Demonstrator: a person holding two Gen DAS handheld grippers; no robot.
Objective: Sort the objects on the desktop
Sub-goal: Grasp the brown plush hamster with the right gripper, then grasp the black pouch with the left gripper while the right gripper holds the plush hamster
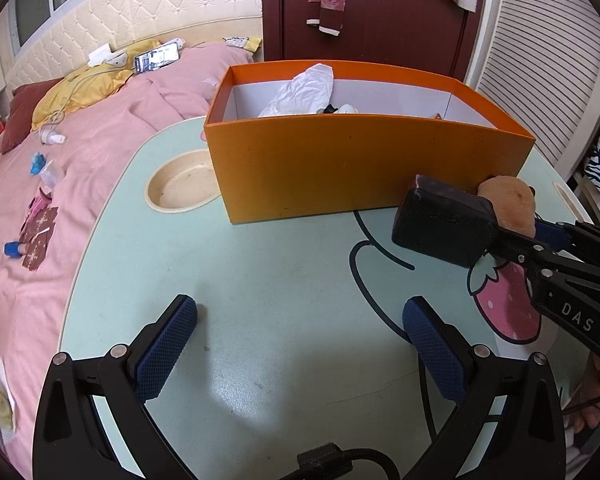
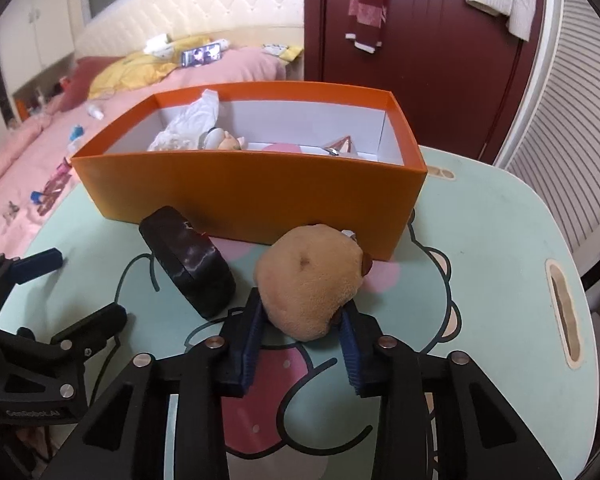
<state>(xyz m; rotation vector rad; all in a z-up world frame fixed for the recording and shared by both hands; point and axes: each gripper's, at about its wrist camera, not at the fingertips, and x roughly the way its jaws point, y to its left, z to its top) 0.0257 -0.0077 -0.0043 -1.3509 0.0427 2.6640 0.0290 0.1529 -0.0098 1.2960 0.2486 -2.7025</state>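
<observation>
Right tongs (image 2: pixel 302 334) pinch the tan round plush toy (image 2: pixel 310 280) on the mint-green cartoon-printed tabletop (image 2: pixel 500 240); left tongs (image 1: pixel 300 344) spread, empty.

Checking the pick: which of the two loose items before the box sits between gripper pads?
The tan plush toy, clamped by the right hand-held gripper; the black case lies free beside it.

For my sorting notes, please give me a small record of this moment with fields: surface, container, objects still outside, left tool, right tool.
surface: pale green table with cartoon print
container: orange box, open top, already holding white paper and small items
objects still outside: brown plush toy and black case, both in front of the box
left tool: open, nothing between its fingers
right tool: closed on the plush toy, pads pressing both its sides
</observation>
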